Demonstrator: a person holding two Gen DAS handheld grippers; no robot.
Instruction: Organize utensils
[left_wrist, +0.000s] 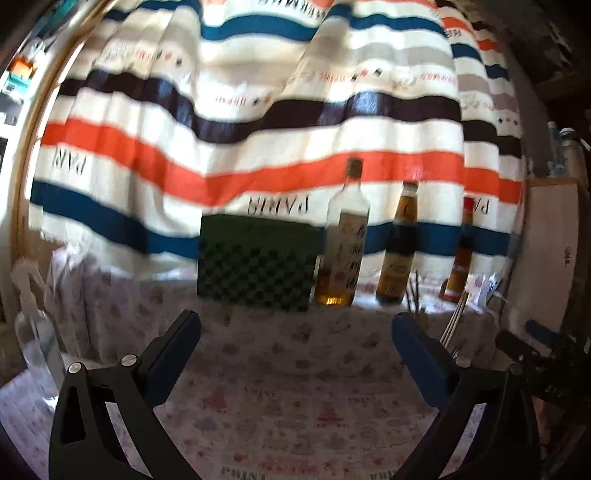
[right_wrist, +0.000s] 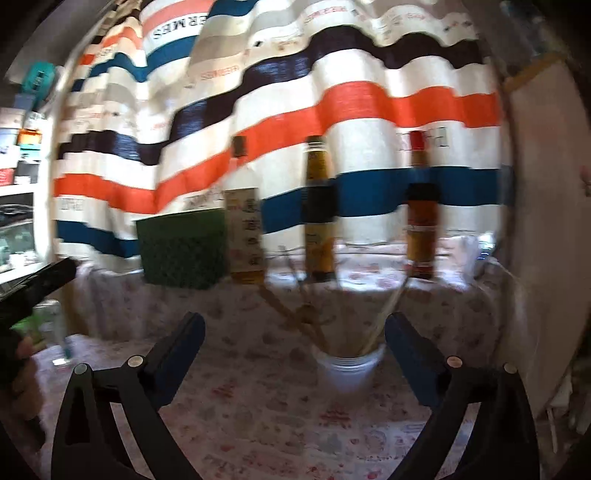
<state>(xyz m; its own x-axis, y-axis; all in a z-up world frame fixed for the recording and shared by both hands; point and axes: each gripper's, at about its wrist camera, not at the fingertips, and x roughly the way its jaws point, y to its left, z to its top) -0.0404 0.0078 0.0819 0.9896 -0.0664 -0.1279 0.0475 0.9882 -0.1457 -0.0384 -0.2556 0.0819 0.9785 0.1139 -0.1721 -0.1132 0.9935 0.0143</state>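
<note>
Both the left tongs (left_wrist: 295, 339) and right tongs (right_wrist: 295, 343) gape wide and empty above the table (right_wrist: 258, 406), a cup (right_wrist: 349, 363) of utensils (right_wrist: 310, 321) between the right pair's tips.

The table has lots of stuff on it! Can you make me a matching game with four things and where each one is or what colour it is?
Things:
1. green box
2. white cup
3. red-capped bottle
4. curtain

Clues:
A. hangs behind the table, striped orange, blue and dark
B. stands at the left end of the row, beside the bottles
C. stands at the right end of the row of bottles
D. nearest the camera, with utensils sticking out of it

Pairs: 1-B, 2-D, 3-C, 4-A
</note>
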